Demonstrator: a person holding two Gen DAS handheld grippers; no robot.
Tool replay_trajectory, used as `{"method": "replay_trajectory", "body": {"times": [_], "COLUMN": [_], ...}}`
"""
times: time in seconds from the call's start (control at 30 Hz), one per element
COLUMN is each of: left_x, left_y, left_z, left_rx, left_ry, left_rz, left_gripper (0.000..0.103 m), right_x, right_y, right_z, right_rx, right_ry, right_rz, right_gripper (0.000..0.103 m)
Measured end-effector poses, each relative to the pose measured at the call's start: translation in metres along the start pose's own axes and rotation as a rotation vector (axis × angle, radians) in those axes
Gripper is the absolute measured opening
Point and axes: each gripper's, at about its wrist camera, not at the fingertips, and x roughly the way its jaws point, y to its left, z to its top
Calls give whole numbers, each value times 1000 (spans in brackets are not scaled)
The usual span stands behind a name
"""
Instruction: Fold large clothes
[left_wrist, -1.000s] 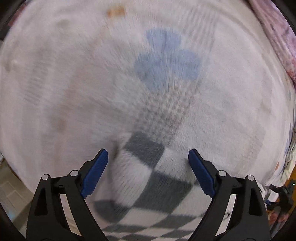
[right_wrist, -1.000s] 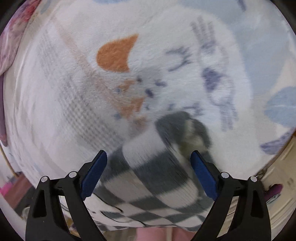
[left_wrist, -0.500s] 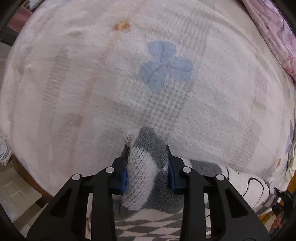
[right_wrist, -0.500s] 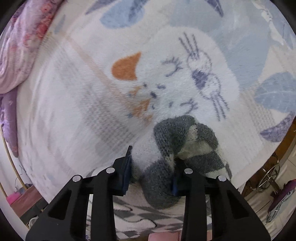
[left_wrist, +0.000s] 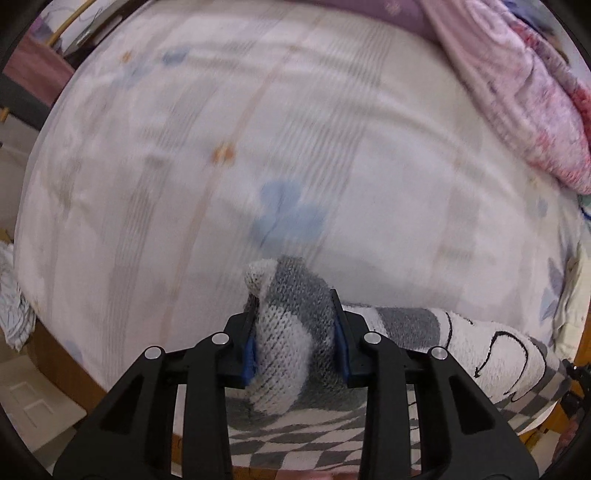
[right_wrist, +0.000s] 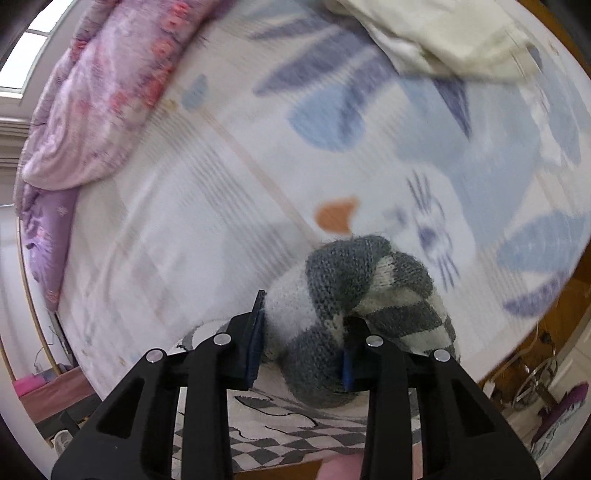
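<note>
A grey-and-white checkered knit sweater (left_wrist: 295, 325) is bunched between the jaws of my left gripper (left_wrist: 295, 332), which is shut on it and holds it above the bed. The rest of the sweater trails right and below, with a black line drawing (left_wrist: 491, 350) on white. My right gripper (right_wrist: 303, 343) is shut on another bunched corner of the same sweater (right_wrist: 354, 291), also lifted over the bed. Checkered fabric (right_wrist: 280, 443) hangs below the right gripper.
The bed is covered by a white blanket (left_wrist: 258, 155) with blue flowers and a cat face (right_wrist: 424, 221). A pink floral quilt (left_wrist: 524, 92) lies at the far side, also in the right wrist view (right_wrist: 103, 92). A cream cloth (right_wrist: 443, 33) lies far right. The wooden bed edge (left_wrist: 55, 354) is near.
Both grippers went from open around the sweater to shut on it, then rose and pulled back, lifting the sweater corners; more of the bed shows now.
</note>
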Motion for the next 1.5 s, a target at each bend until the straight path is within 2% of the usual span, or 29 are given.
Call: {"method": "replay_trajectory", "body": {"times": [0.23, 0.47, 0.6, 0.83, 0.9, 0.93, 0.97, 1.0, 1.03, 1.07, 1.2, 1.33, 1.43, 1.5], "left_x": [-5, 23, 59, 115, 128, 131, 130, 124, 115, 105, 75, 56, 61, 75], "left_y": [-54, -105, -122, -123, -119, -118, -117, -117, -117, -116, -109, -88, -65, -44], "left_z": [79, 136, 158, 179, 183, 185, 187, 187, 186, 183, 163, 123, 88, 61], "left_rx": [38, 80, 108, 116, 95, 81, 76, 78, 85, 94, 114, 85, 47, -6], "left_ry": [-85, -108, -82, -60, -45, -35, -33, -41, -58, -71, -73, -69, -7, 58], "left_rz": [-22, 17, 58, 86, 76, 78, 75, 72, 70, 65, 20, 36, 43, 62], "left_gripper": [33, 33, 33, 34, 40, 45, 50, 54, 69, 81, 86, 90, 90, 90], "right_x": [-5, 20, 60, 113, 126, 128, 126, 122, 112, 101, 60, 27, 20, 28], "right_y": [54, 97, 105, 99, 95, 94, 94, 96, 97, 97, 94, 70, 38, 12], "right_z": [82, 156, 183, 206, 211, 211, 211, 209, 205, 201, 178, 142, 108, 87], "right_rx": [-48, -80, -84, -86, -65, -61, -63, -68, -72, -79, -151, -191, -172, -146], "right_ry": [-39, -35, 1, 9, 15, 15, 9, -5, -33, -59, -104, -138, -126, -80], "right_rz": [34, -9, -59, -128, -141, -155, -172, -193, -216, -216, -214, -246, -275, -273], "right_gripper": [30, 30, 30, 31, 36, 42, 54, 61, 72, 78, 85, 91, 91, 91]}}
